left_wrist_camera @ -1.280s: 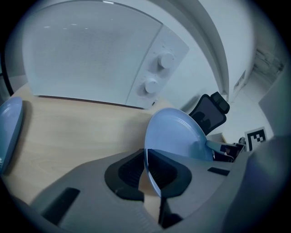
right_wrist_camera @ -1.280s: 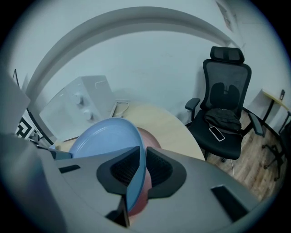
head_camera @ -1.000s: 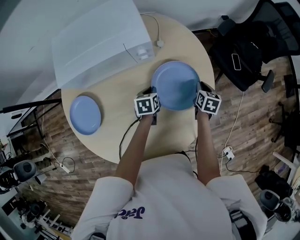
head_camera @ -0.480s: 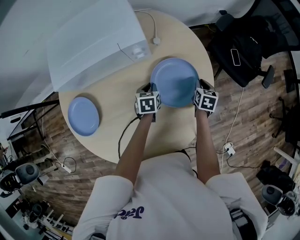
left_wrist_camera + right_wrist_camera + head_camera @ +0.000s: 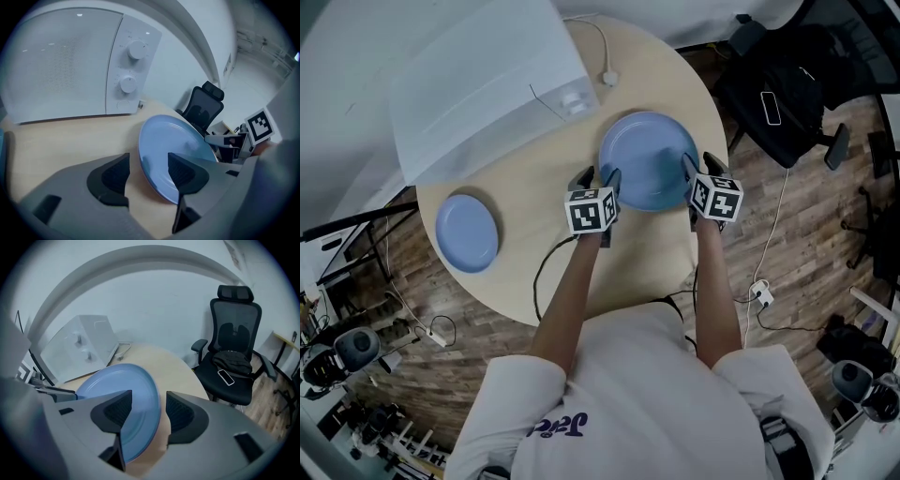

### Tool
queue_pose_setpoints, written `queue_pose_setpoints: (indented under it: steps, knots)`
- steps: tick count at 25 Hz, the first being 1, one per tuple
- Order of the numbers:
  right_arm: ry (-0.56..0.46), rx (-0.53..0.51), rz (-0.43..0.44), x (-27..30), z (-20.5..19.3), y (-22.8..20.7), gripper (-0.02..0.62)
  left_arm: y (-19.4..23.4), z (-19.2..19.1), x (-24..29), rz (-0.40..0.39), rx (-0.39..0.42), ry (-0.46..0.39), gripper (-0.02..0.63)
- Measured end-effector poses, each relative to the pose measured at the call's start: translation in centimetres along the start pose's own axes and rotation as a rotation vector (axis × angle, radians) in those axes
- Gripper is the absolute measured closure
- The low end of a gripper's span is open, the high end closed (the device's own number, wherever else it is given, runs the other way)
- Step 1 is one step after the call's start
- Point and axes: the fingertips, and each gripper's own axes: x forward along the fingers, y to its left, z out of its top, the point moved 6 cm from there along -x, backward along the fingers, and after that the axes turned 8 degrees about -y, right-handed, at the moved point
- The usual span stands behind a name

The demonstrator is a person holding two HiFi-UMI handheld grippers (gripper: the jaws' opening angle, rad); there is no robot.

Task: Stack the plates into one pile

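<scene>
Straddling the plate (image 5: 643,157) rim, left gripper (image 5: 598,179) and right gripper (image 5: 700,167), fingers (image 5: 115,175) just opening.

Dim, bluish light; fisheye-warped, vignetted edges

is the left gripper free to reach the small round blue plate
Probably yes: the left gripper has just opened its jaws around the large blue plate, not gripping, and only bare table lies toward the small blue plate.
</scene>
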Motion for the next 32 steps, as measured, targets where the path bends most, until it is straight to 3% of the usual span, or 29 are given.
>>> queue_pose_setpoints:
  steps: [5, 9, 11, 15, 22, 32]
  knots:
    - [0.041, 0.065, 0.0, 0.1, -2.8, -0.4, 0.377, 0.9, -0.9, 0.3, -0.009, -0.069, 0.005, 0.362]
    - [0.075, 0.135, 0.007, 0.7, -4.8, -0.4, 0.377, 1.0, -1.6, 1.1, -0.029, -0.06, 0.041, 0.364]
    - [0.065, 0.13, 0.006, 0.7, -5.1, -0.2, 0.379, 0.8, -2.0, 1.4, -0.04, -0.068, 0.059, 0.369]
    - [0.065, 0.134, -0.004, 0.6, -5.2, 0.0, 0.418, 0.9, -2.5, 1.6, -0.027, -0.166, 0.056, 0.491]
    - [0.075, 0.152, -0.014, 0.1, -5.3, 0.2, 0.462, 1.4, -2.7, 1.0, 0.001, -0.197, 0.055, 0.503]
    - [0.073, 0.099, 0.025, -2.4, -4.9, 3.7, 0.471, 2.4, -3.3, -3.9, 0.043, -0.237, 0.014, 0.505]
